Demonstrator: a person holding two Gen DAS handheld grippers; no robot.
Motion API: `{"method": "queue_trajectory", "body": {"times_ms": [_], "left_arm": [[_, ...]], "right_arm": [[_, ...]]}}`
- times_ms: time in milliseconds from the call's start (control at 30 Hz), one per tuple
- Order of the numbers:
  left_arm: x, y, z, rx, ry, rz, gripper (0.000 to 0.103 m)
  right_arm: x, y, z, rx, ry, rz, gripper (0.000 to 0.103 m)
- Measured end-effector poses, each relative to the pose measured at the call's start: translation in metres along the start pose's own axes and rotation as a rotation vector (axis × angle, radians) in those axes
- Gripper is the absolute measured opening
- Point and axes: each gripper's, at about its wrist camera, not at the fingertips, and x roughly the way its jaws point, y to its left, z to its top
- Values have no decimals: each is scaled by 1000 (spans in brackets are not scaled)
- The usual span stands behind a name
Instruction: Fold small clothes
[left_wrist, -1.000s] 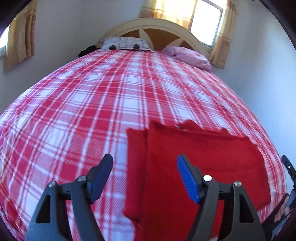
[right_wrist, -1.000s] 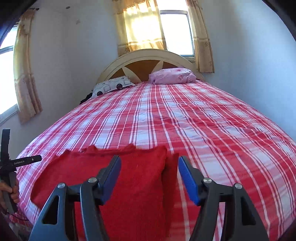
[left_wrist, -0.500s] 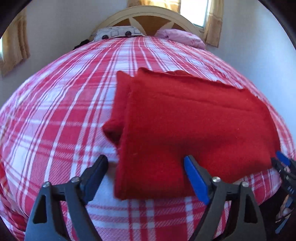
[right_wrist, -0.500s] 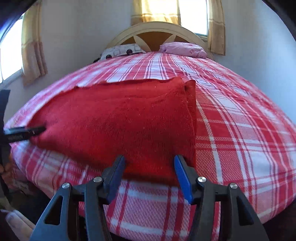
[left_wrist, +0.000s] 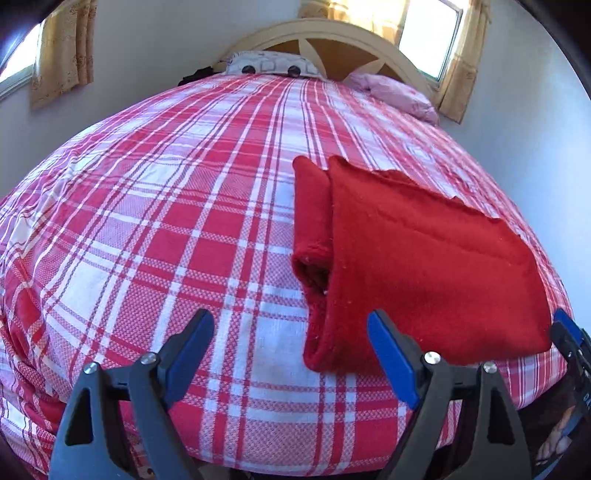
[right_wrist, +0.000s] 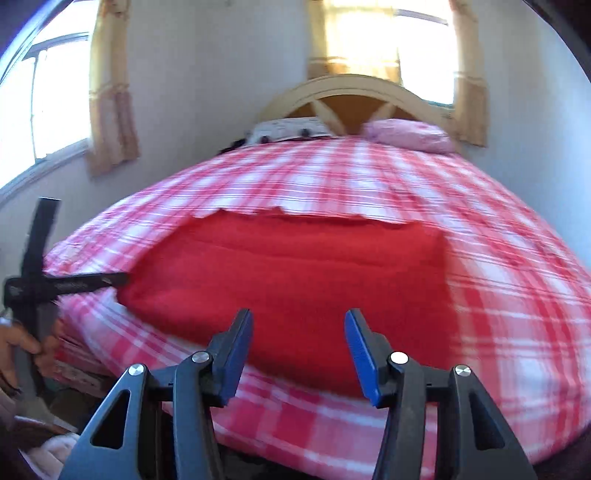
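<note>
The folded red garment (left_wrist: 424, 266) lies flat near the foot edge of the bed (left_wrist: 184, 229), on the red-and-white checked cover. In the left wrist view a narrower folded layer shows along its left side, with an open end facing the camera.

Left tool (left_wrist: 291, 354): jaws stand wide apart and have just been opening. The garment's near left corner lies between them at the right finger; the pads do not press on it, and nothing is held.

Right tool (right_wrist: 299, 350): jaws stand at a middling gap and have just been closing. They are at the garment's near edge, with cloth behind the gap; no pad is seen pressing on it. This view is blurred.

The right tool's tip appears at the garment's right corner in the left wrist view.

Two pillows (left_wrist: 269, 66) rest against the headboard (left_wrist: 332, 33).
</note>
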Motion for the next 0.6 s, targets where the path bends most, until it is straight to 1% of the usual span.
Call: {"method": "queue_trajectory", "body": {"times_ms": [67,100,167,233,267,333,400,433,533,567,600], "left_arm": [[1,-5,1,5,4,7,88],[2,-8,2,15,3,23,89],[3,-10,1,42,5,66,90],[8,-13,0,73,12,108,90],[11,-12,-1,80,20,121,90],[15,-8,-3,70,41,123,90],[17,-5,-3,50,49,113,90],[16,-5,-3,47,47,112,90],[8,-7,0,49,17,113,90],[6,-7,1,42,3,101,91],[3,-7,4,29,-9,86,94]], "right_arm": [[20,14,5,15,24,55,53],[29,20,6,15,36,62,53],[53,34,1,5,92,53,53],[72,39,-10,9,155,60,53],[78,40,-16,11,172,62,53],[74,43,-21,-14,150,52,53],[70,41,-20,-7,160,68,53],[68,38,-19,14,155,82,53],[46,19,-18,128,82,123,53],[41,14,-17,153,56,114,53],[34,6,-17,181,27,92,53]]}}
